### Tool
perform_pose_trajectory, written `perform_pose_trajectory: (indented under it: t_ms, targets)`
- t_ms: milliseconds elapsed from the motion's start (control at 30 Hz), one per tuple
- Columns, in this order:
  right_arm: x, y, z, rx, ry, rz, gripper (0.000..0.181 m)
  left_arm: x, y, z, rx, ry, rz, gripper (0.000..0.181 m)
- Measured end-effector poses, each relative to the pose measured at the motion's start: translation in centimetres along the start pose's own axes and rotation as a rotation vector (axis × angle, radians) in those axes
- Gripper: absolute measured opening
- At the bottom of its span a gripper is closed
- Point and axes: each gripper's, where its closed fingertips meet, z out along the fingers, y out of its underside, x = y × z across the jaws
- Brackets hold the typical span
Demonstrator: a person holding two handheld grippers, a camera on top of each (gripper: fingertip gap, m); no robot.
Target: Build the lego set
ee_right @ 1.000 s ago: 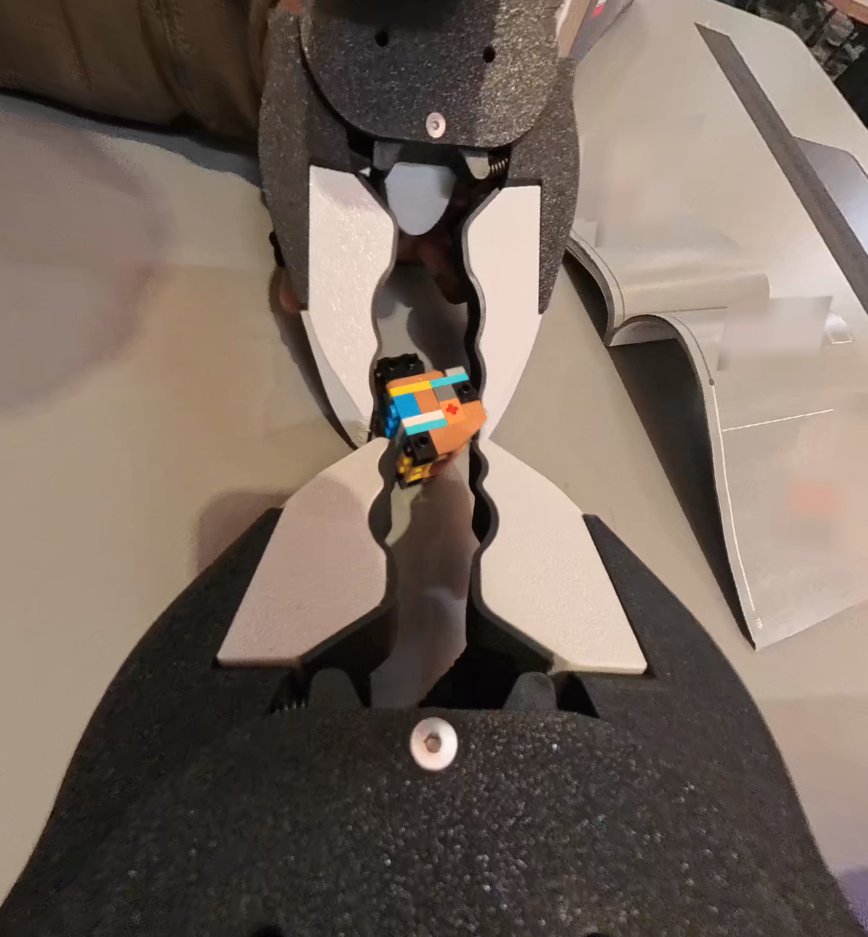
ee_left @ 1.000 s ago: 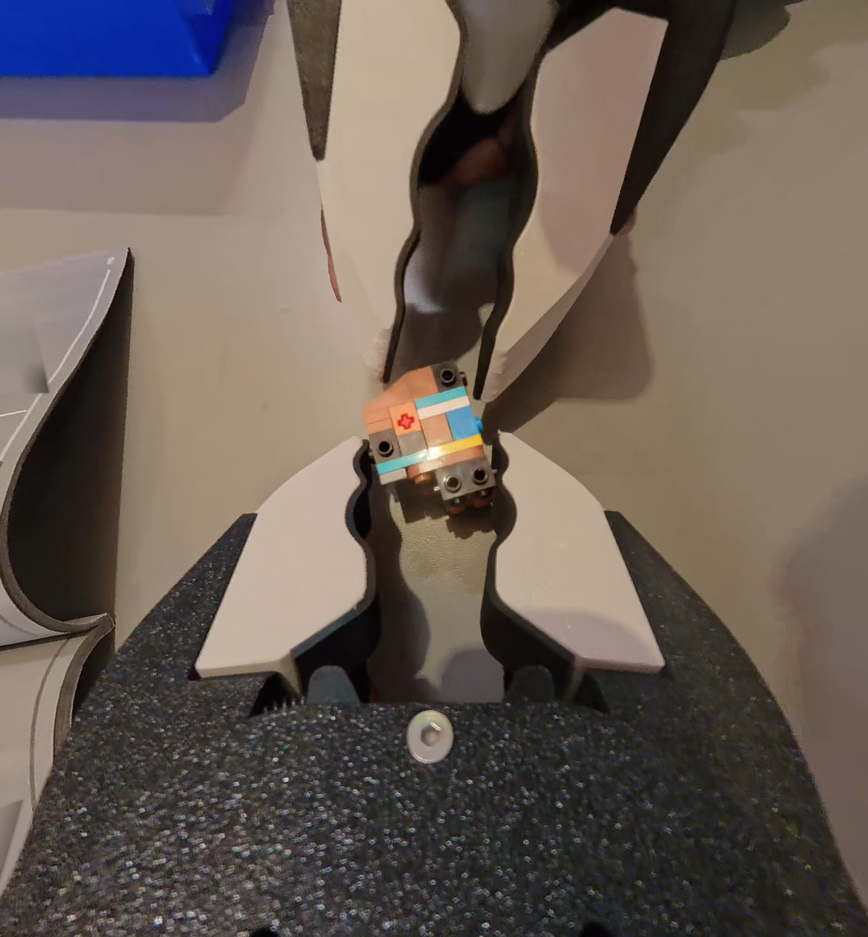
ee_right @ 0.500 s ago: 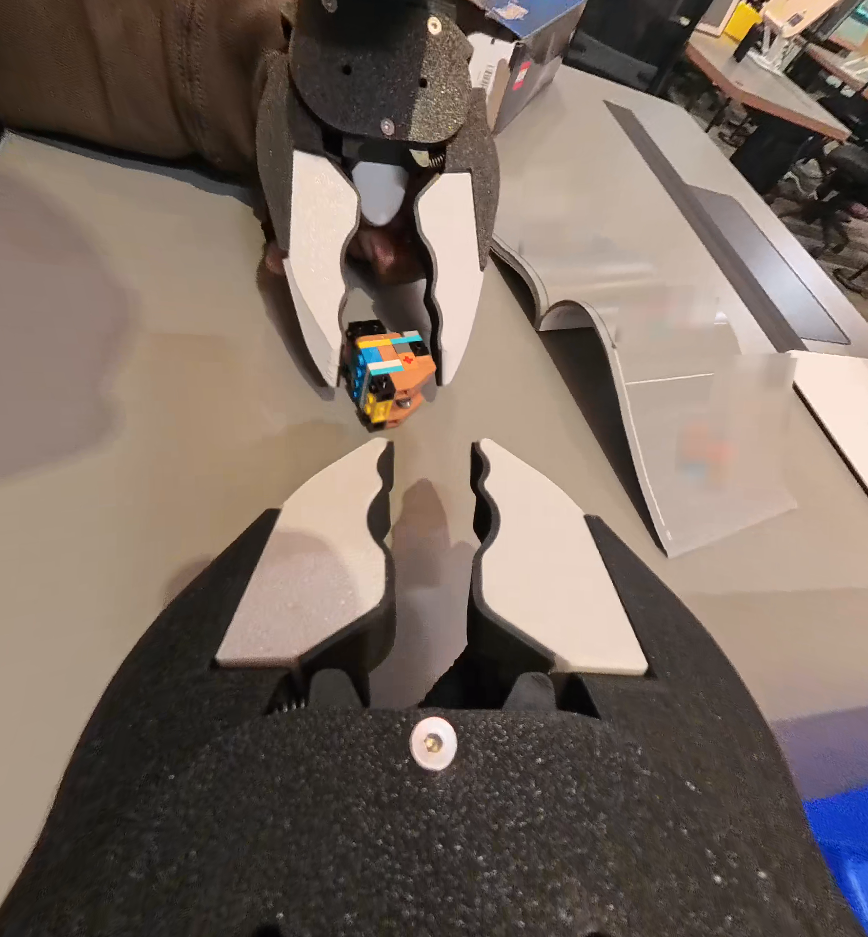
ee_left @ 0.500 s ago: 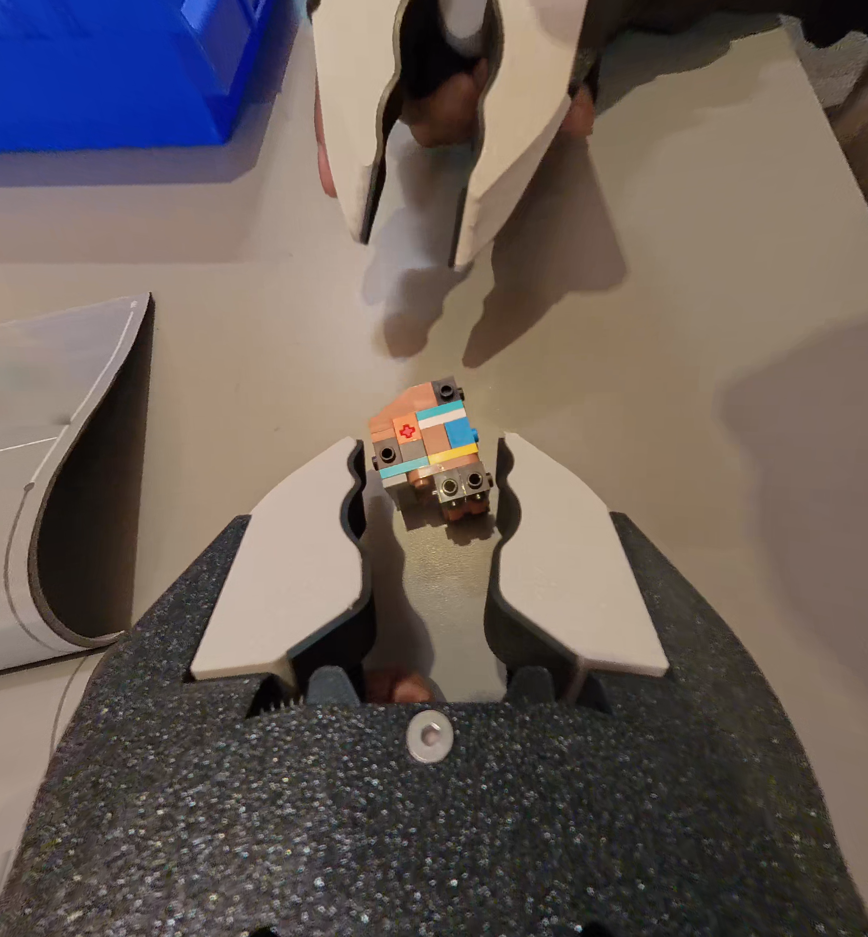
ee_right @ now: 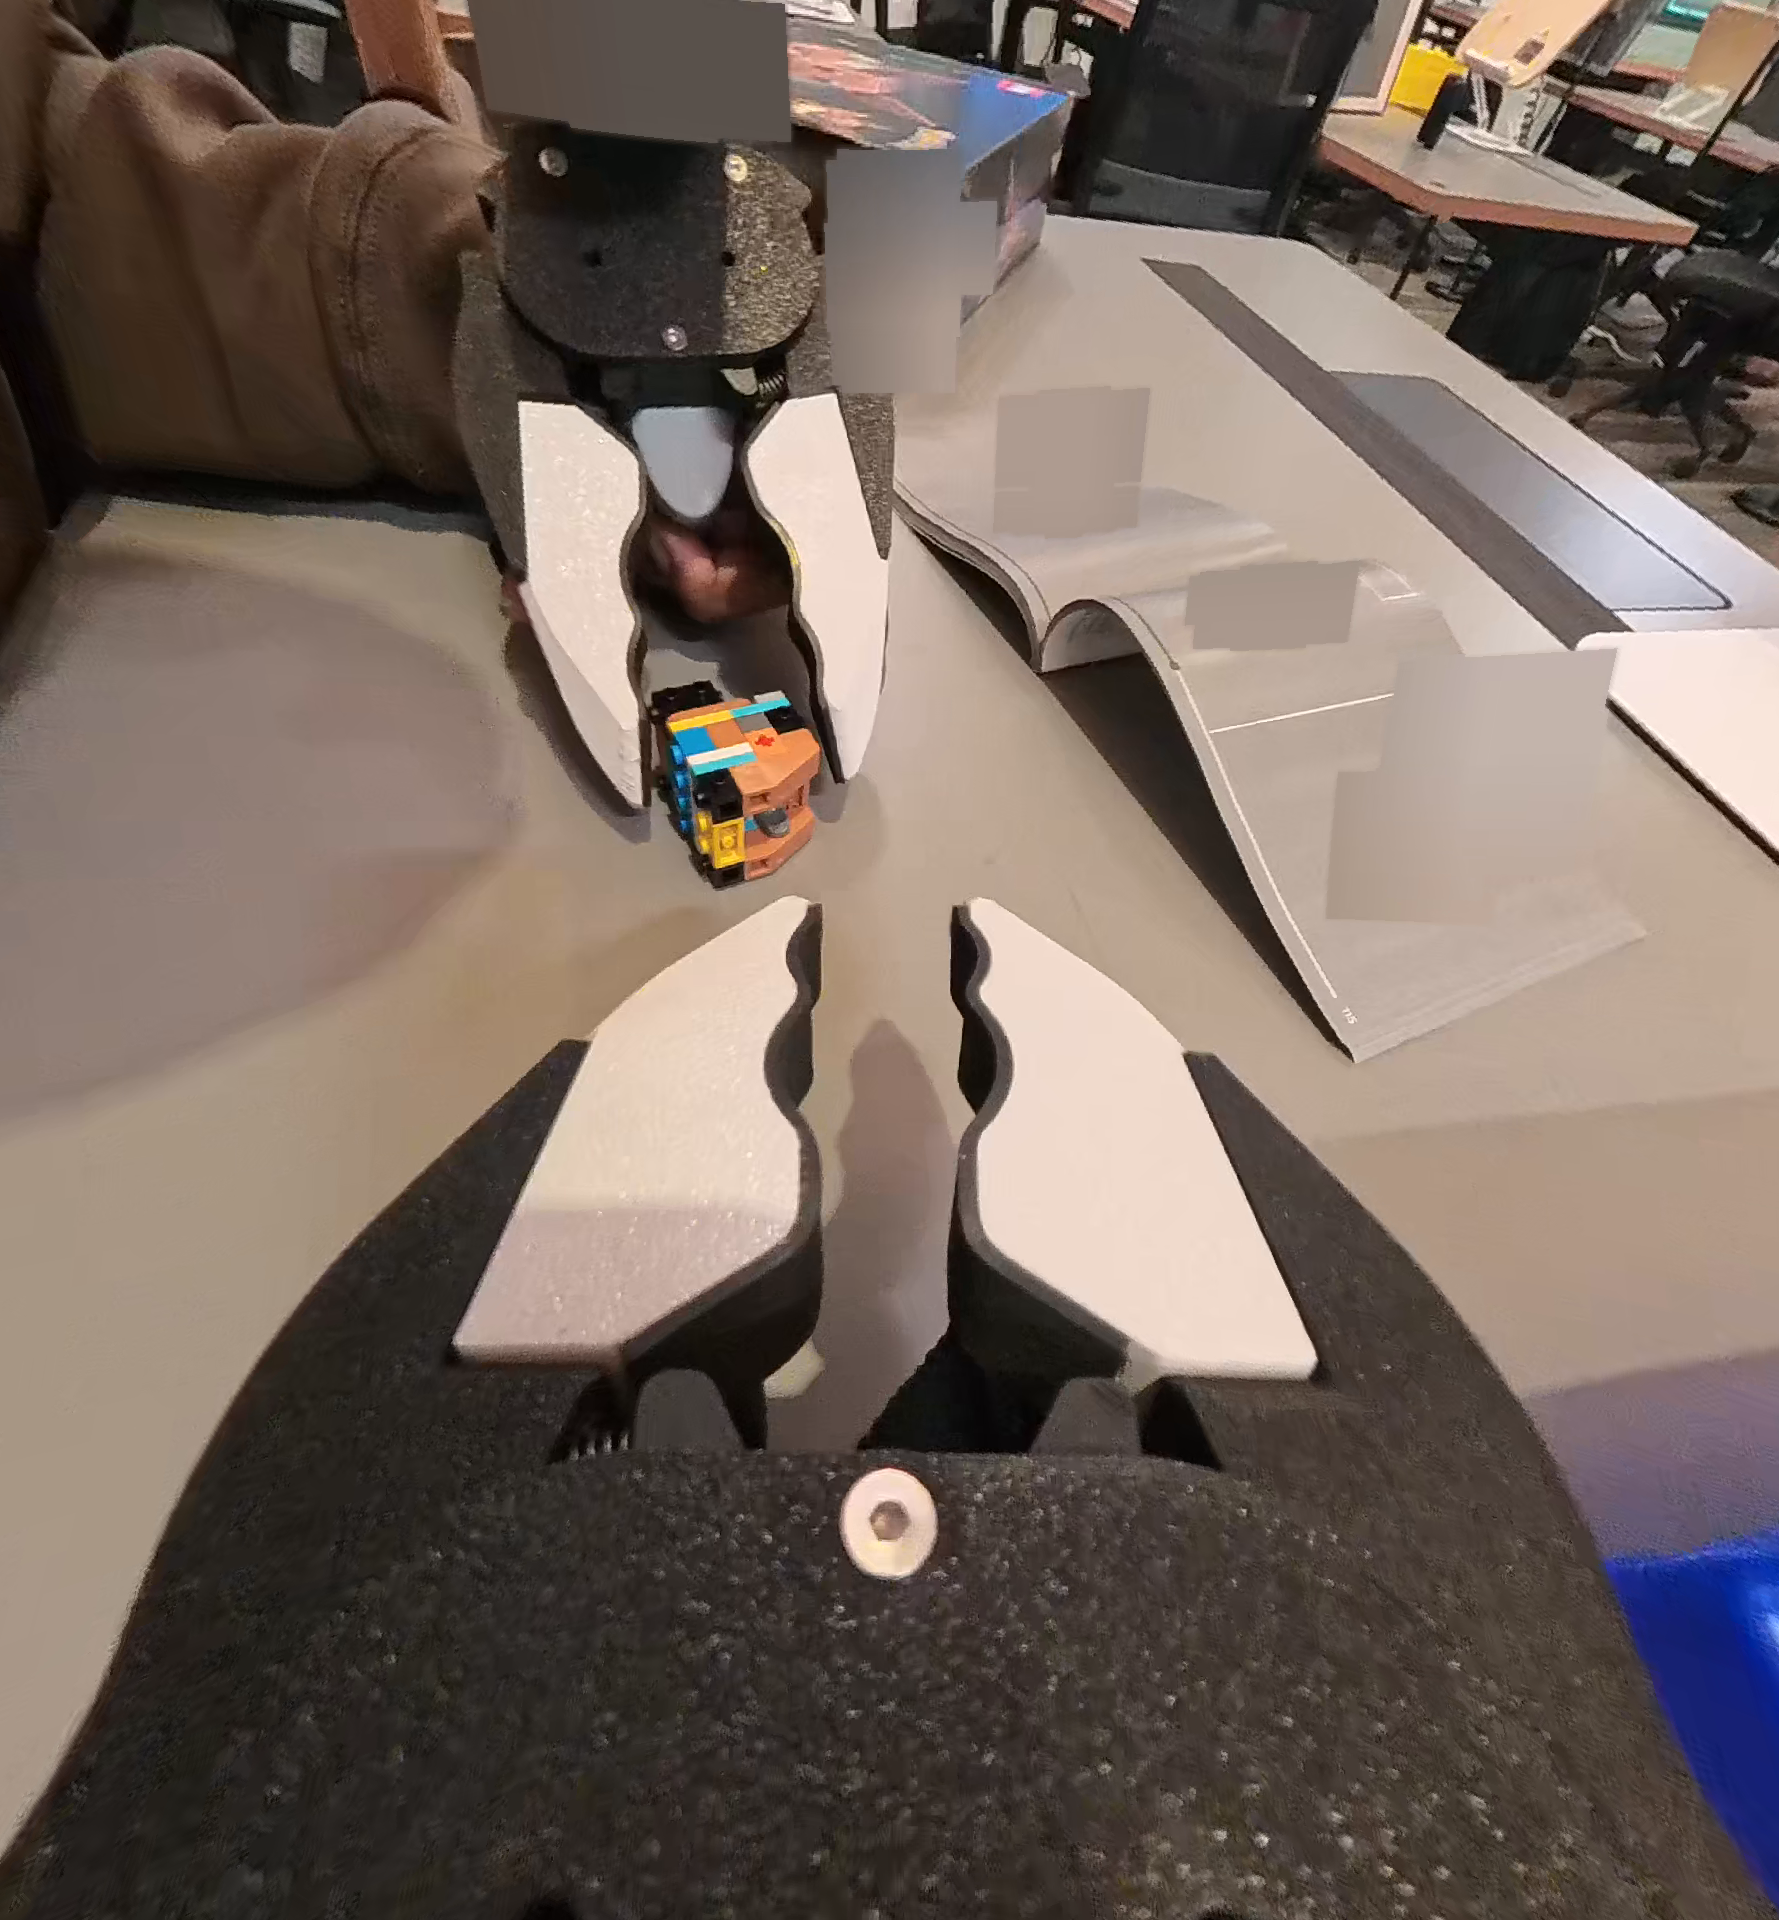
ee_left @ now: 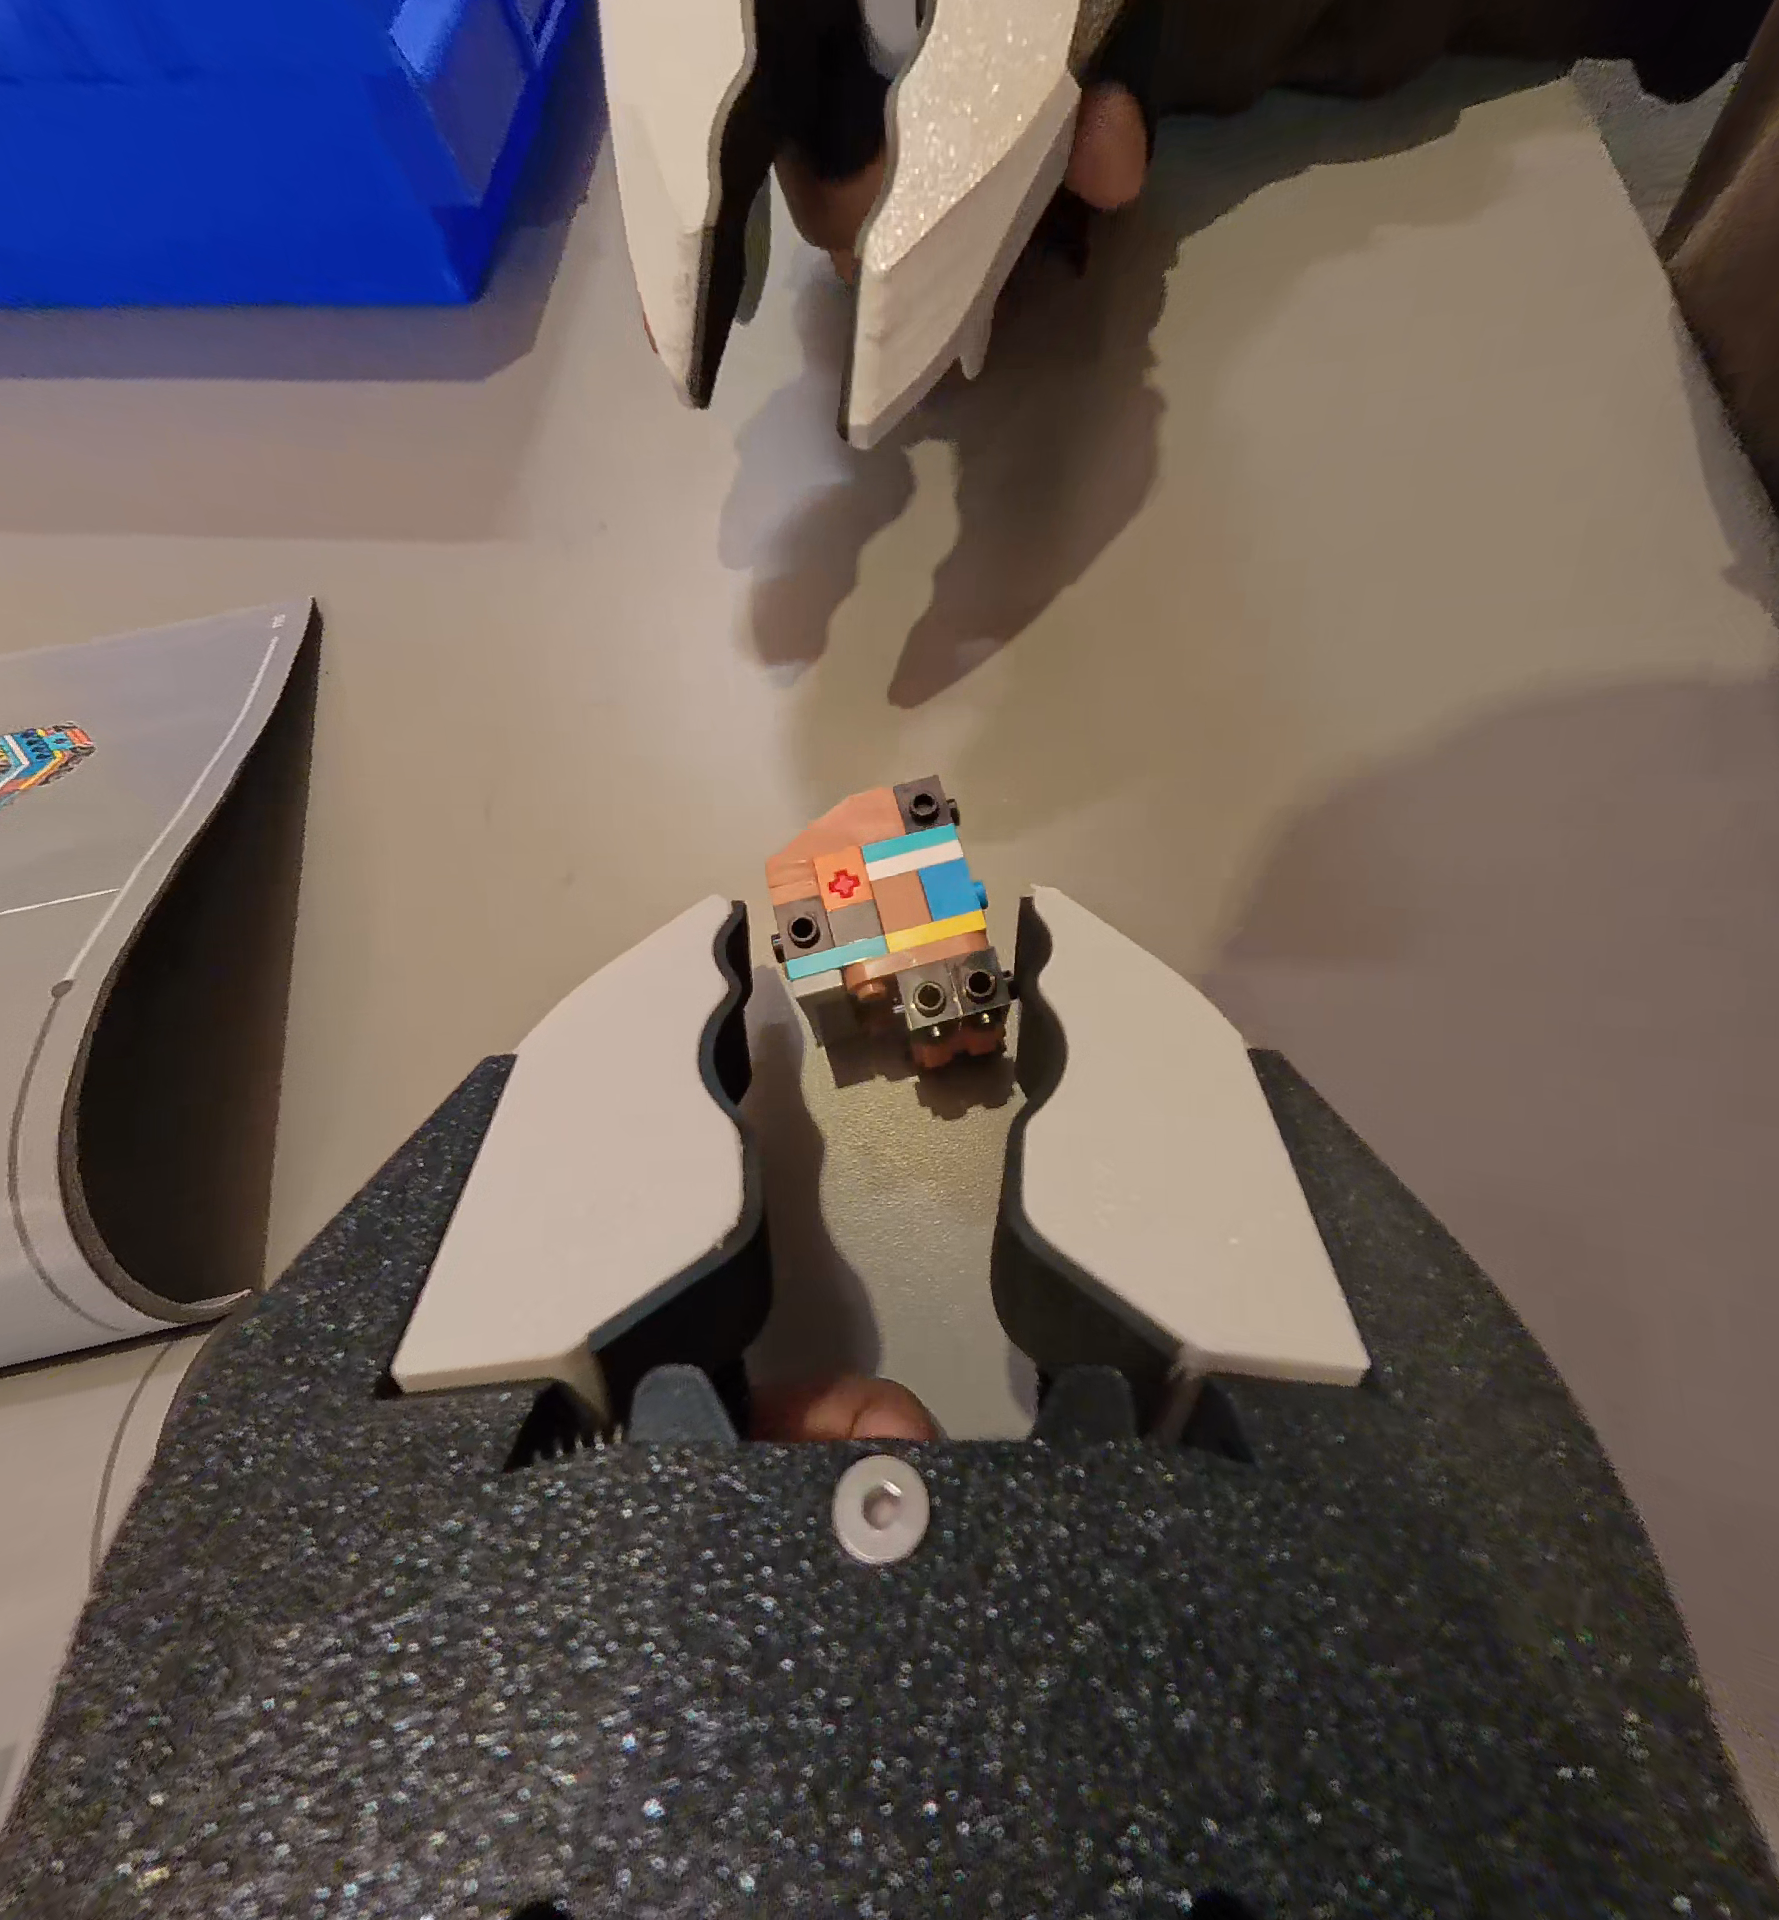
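A small multicoloured lego block (ee_left: 880, 914) of brown, teal, blue, yellow and black bricks stands on the grey table between the tips of my left gripper (ee_left: 880, 909). The jaws are slightly open, with a thin gap on the left side of the block. In the right wrist view the block (ee_right: 745, 774) sits between the same fingers of the left gripper (ee_right: 739, 790), whose tips rest near the table. My right gripper (ee_right: 885, 914) is open and empty, a short way back from the block. It also shows at the top of the left wrist view (ee_left: 776, 416).
An open instruction booklet (ee_left: 85, 935) lies left of the left gripper; it also shows in the right wrist view (ee_right: 1280, 810). A blue bin (ee_left: 189, 145) stands at the far left. A person's brown sleeve (ee_right: 220, 291) and a printed box (ee_right: 916, 104) are behind. About 8 cm separates my left fingertips from my right.
My right gripper has pulled back from the block, where its tips met it a second ago. The left gripper's jaws have eased slightly and the block now stands on the table.
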Motion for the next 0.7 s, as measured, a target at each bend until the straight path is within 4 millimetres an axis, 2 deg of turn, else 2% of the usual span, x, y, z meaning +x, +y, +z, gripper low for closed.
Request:
perform_pose_trajectory:
  t_ms: [700]
  targets:
    - [0.33,0.2,-0.05,-0.011,-0.009,0.04,0.021,0.16,-0.06,-0.14,0.01,0.018,-0.006,0.049]
